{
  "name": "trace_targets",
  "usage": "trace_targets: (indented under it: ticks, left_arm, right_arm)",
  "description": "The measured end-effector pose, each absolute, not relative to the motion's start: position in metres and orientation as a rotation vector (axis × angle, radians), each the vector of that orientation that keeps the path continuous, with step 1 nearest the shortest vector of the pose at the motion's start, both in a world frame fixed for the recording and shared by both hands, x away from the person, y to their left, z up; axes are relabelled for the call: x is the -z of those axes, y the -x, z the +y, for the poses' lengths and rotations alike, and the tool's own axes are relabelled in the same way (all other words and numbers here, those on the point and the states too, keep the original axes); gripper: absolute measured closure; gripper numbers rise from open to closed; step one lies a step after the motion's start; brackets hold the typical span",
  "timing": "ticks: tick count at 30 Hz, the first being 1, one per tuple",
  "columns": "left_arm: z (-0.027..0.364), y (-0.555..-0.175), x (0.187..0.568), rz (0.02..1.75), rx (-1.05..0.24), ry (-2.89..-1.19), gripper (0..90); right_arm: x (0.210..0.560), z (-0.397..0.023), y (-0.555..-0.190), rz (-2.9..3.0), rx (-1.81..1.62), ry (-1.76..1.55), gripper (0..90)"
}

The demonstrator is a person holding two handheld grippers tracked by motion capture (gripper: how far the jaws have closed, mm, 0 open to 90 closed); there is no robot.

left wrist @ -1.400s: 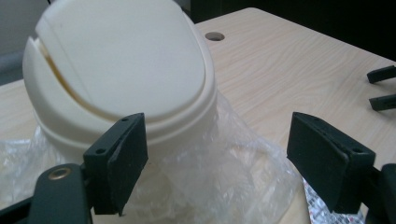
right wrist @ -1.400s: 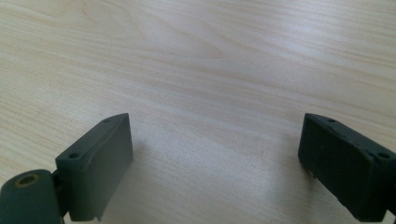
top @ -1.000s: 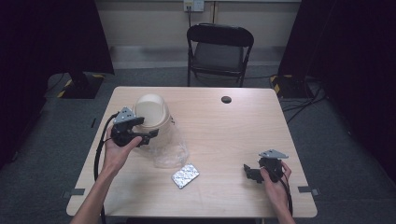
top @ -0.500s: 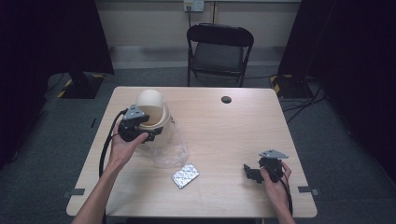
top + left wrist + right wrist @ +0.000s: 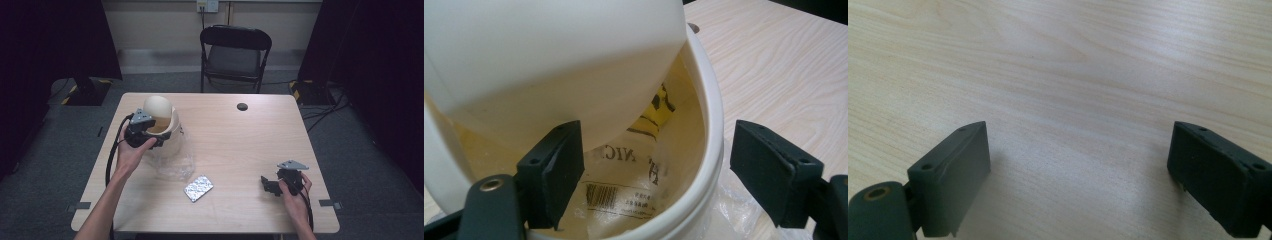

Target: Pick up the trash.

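Tub: your white tub [image 5: 167, 131] stands at the left part of the surface [image 5: 240, 145], with a rounded white lid [image 5: 156, 107] tilted at its far edge, half out of the mouth.
Tub, close up: your left gripper view shows what the high view cannot, namely the tub [image 5: 704, 150] is open toward you, the lid [image 5: 549, 65] leans into it from above, and a printed packet [image 5: 634, 180] with a barcode and yellow-black marking lies inside against the wall.
Left claw: your left claw [image 5: 150, 142] is spread wide at the tub's near rim; in its own view [image 5: 674, 175] one jaw sits inside the mouth just under the lid, the other outside the rim, neither pressing on it.
Plastic bag: a clear crumpled bag [image 5: 172, 160] lies against the tub on the near side, toward the middle of the surface; the left gripper view catches only a corner of it [image 5: 734, 215] below the rim.
Foil pack: a small silvery blister pack [image 5: 198, 188] lies flat, near the bag and toward you.
Right claw: your right claw [image 5: 270, 184] rests at the near right, well apart from the tub; its own view shows it [image 5: 1078, 175] spread over bare wood, pinching nothing.
Far edge: a small black disc [image 5: 242, 106] lies alone on the surface, and a black folding chair [image 5: 235, 55] stands beyond it.
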State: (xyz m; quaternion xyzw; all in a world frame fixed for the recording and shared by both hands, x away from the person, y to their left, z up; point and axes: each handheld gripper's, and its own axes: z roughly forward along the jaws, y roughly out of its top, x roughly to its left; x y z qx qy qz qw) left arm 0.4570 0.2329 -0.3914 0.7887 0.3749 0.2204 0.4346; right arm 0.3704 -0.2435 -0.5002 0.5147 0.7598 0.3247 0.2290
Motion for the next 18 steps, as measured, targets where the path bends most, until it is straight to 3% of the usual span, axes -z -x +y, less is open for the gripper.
trace_targets:
  ticks: [18]
  left_arm:
    - [0.241,-0.414,0.377,0.878,-0.57,-1.877,23.8]
  right_arm:
    - [0.5,-0.243,-0.37,2.091,-0.894,-1.417,9.3]
